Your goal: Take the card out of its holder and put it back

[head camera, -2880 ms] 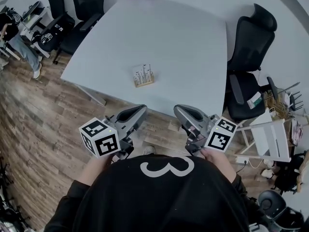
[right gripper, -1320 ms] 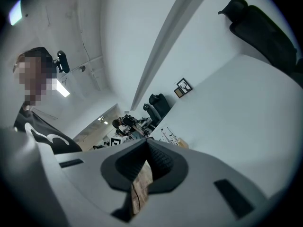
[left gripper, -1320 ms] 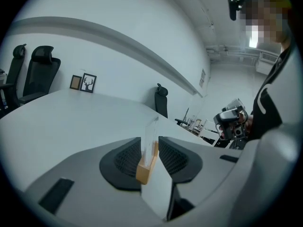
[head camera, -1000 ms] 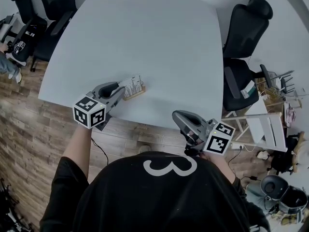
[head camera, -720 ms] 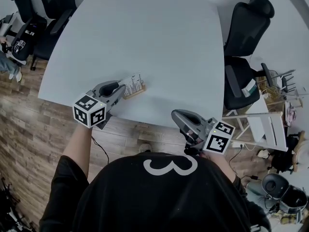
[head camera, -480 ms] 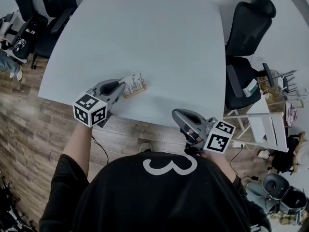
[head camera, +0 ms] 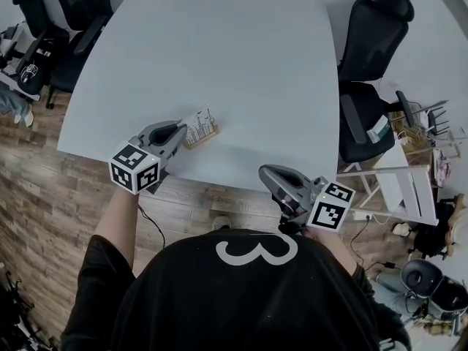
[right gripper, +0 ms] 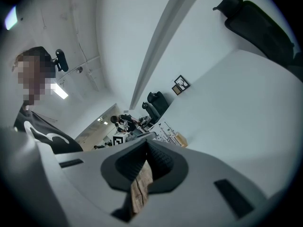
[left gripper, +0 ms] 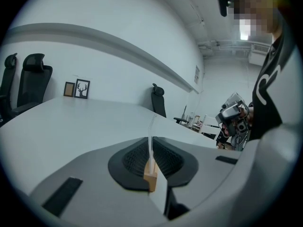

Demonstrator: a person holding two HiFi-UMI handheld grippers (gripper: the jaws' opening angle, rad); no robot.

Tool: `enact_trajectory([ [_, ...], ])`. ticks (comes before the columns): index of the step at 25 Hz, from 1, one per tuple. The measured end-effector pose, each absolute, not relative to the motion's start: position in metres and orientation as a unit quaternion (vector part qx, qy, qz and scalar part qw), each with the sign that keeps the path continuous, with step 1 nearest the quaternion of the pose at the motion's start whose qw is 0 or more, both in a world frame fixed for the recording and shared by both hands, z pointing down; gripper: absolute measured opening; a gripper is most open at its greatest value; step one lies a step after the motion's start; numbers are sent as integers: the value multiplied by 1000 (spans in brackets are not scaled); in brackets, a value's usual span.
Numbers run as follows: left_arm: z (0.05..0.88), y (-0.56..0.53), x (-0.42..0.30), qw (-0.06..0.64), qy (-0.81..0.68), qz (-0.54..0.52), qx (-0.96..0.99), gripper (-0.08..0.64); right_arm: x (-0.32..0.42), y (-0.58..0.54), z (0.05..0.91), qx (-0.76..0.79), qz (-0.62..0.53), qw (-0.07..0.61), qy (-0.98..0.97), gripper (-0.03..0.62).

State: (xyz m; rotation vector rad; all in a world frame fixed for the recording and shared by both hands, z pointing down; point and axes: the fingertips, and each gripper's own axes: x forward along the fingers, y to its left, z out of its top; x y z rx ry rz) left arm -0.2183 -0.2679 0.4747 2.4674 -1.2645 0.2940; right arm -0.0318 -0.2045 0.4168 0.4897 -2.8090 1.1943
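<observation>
A white printed card (head camera: 196,121) stands in a small wooden holder (head camera: 202,135) near the front edge of the white table (head camera: 219,50). My left gripper (head camera: 184,131) reaches it from the left. In the left gripper view the card (left gripper: 151,131) runs edge-on up the seam between the jaws, with the holder (left gripper: 150,178) below. The left gripper (left gripper: 151,148) jaws are closing and the pads lie against the card. My right gripper (head camera: 265,172) hangs off the table's front edge above the wooden floor, shut and empty (right gripper: 146,143). From there the holder (right gripper: 181,138) shows far off.
Black office chairs stand at the table's right side (head camera: 369,31) (head camera: 362,134) and at its far left corner (head camera: 73,6). A white folding frame (head camera: 398,199) stands on the floor at right. Two small picture frames (left gripper: 77,89) lean on the far wall.
The left gripper came from beside the body out to the holder, and its jaws have since closed onto the card. The right gripper has stayed near the body.
</observation>
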Motion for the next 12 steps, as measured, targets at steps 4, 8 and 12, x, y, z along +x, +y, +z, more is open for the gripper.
enact_trajectory([
  [4, 473, -268, -218, 170, -446, 100, 873, 26, -32, -202, 417, 160, 385, 25, -909, 9],
  [8, 471, -269, -217, 168, -445, 101, 874, 25, -30, -203, 417, 160, 385, 26, -908, 9],
  [12, 467, -269, -217, 165, -447, 96, 874, 25, -30, -202, 418, 159, 386, 27, -908, 9],
])
